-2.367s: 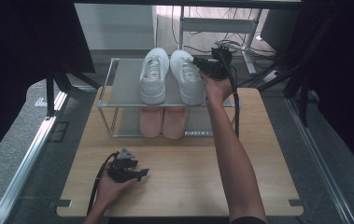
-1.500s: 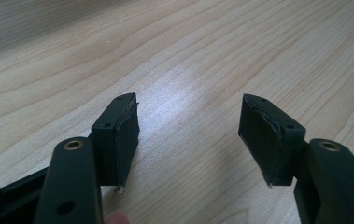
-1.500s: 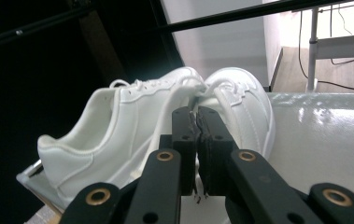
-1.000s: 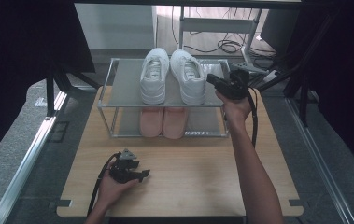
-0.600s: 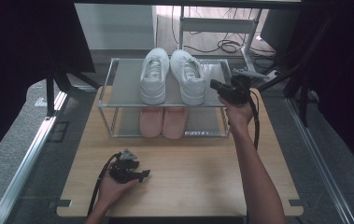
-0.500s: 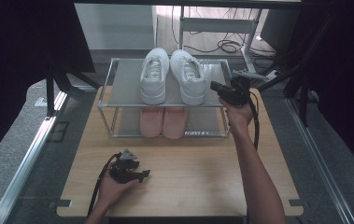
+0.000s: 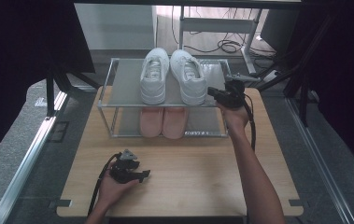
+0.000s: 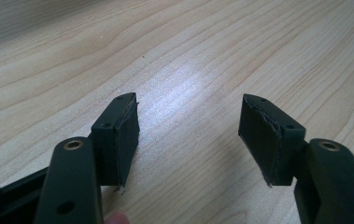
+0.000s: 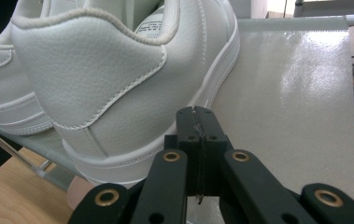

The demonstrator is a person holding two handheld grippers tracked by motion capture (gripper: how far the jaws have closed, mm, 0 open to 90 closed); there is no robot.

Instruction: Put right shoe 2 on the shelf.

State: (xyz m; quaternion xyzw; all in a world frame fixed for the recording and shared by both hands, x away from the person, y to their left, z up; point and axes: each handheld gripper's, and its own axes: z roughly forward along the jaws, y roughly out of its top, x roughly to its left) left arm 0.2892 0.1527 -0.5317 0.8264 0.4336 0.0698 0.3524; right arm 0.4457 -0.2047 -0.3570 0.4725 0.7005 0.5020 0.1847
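Note:
Two white sneakers (image 7: pixel 172 74) stand side by side on the top shelf of a metal shoe rack (image 7: pixel 107 91), toes pointing away. A pink pair (image 7: pixel 163 122) sits on the lower shelf. My right gripper (image 7: pixel 212 94) hovers at the rack's front right corner, shut and holding nothing. In the right gripper view its closed tips (image 9: pixel 197 116) sit just short of the right sneaker's heel (image 9: pixel 95 70), over the glossy shelf (image 9: pixel 296 93). My left gripper (image 7: pixel 145 175) rests low on the wooden table (image 7: pixel 202 163); in its own view it (image 8: pixel 188 135) is open over bare wood.
Beyond the rack stands a metal frame with loose cables (image 7: pixel 226 44) on the floor. Dark curtains hang on both sides. Bare wood lies between the rack and the table's near edge.
My right gripper has drawn back from beside the right white sneaker on the top shelf to the rack's front right corner, then edged left toward the heel. The left gripper has stayed put.

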